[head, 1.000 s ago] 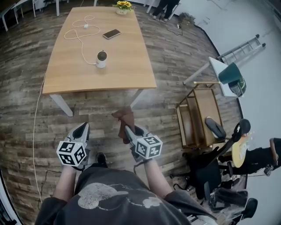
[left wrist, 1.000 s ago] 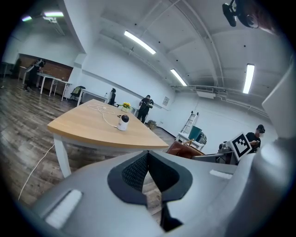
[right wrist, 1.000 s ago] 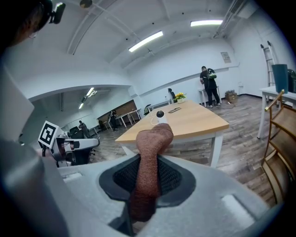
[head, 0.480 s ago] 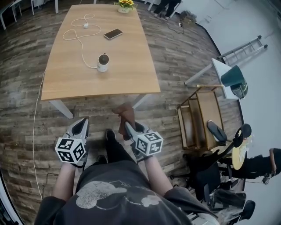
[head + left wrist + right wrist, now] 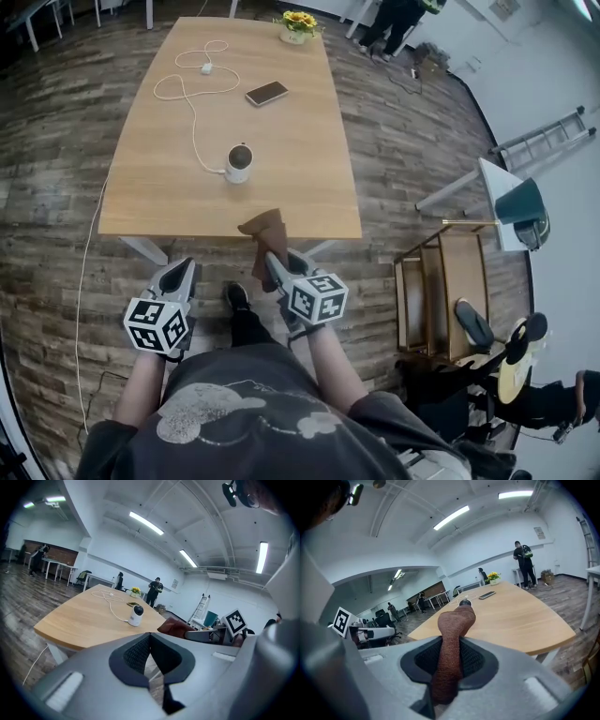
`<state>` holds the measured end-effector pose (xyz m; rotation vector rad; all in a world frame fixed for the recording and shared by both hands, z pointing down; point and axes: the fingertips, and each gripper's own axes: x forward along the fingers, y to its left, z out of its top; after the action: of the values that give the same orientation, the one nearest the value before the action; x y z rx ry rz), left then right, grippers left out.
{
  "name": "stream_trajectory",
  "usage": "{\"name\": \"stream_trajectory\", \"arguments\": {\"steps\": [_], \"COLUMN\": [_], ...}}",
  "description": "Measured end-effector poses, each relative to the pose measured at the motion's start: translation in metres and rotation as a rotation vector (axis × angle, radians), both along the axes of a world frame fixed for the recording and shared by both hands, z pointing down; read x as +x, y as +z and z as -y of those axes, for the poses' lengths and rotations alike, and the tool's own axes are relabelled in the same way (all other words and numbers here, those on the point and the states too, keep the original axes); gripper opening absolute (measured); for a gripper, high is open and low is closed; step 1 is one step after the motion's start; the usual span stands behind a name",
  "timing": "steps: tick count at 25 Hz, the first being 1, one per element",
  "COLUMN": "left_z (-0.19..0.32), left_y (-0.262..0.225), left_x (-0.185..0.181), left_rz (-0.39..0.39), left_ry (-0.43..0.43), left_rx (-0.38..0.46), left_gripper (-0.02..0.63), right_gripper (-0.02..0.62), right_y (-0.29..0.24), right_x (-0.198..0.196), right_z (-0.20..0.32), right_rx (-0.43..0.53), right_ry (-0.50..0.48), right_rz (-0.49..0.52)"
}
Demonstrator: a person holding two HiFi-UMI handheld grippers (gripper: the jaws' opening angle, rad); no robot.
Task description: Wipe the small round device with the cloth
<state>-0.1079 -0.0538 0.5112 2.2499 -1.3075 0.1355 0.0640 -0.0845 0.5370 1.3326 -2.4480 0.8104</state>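
Note:
The small round white device (image 5: 239,163) stands on the wooden table (image 5: 300,141), with a white cable (image 5: 192,103) running from it. It also shows in the left gripper view as the device (image 5: 136,616), and in the right gripper view the device (image 5: 464,603) is partly hidden behind the cloth. My right gripper (image 5: 270,265) is shut on a brown cloth (image 5: 265,235), which sticks up from the jaws, the cloth (image 5: 451,644) filling the middle. My left gripper (image 5: 178,274) is shut with nothing in it, near the table's front edge.
A phone (image 5: 266,93) and a pot of yellow flowers (image 5: 298,24) lie farther back on the table. A wooden cart (image 5: 441,291), chairs and a ladder (image 5: 544,141) stand at the right. People stand beyond the table's far end (image 5: 389,23).
I have walked closer to the table; its front edge now lies just ahead of both grippers. The cloth stays held in the right gripper.

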Motion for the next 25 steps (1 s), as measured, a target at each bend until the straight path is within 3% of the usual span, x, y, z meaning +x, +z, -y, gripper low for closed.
{"name": "stream_trajectory", "arguments": {"steps": [12, 19, 25], "left_z": [0.111, 0.152, 0.170], "left_y": [-0.009, -0.007, -0.007], "left_x": [0.018, 0.020, 0.015], "left_rz": [0.022, 0.029, 0.062], "left_ry": [-0.066, -0.130, -0.178], "left_rx": [-0.002, 0.002, -0.001], "left_gripper": [0.018, 0.018, 0.018], "right_gripper": [0.075, 0.075, 0.075], "right_y": [-0.007, -0.002, 0.002], "right_x": [-0.027, -0.059, -0.065], "right_z": [0.116, 0.165, 0.185], "right_rx": [0.007, -0.003, -0.010], "right_ry": [-0.171, -0.322, -0.350], "right_rz": [-0.003, -0.013, 0.004]}}
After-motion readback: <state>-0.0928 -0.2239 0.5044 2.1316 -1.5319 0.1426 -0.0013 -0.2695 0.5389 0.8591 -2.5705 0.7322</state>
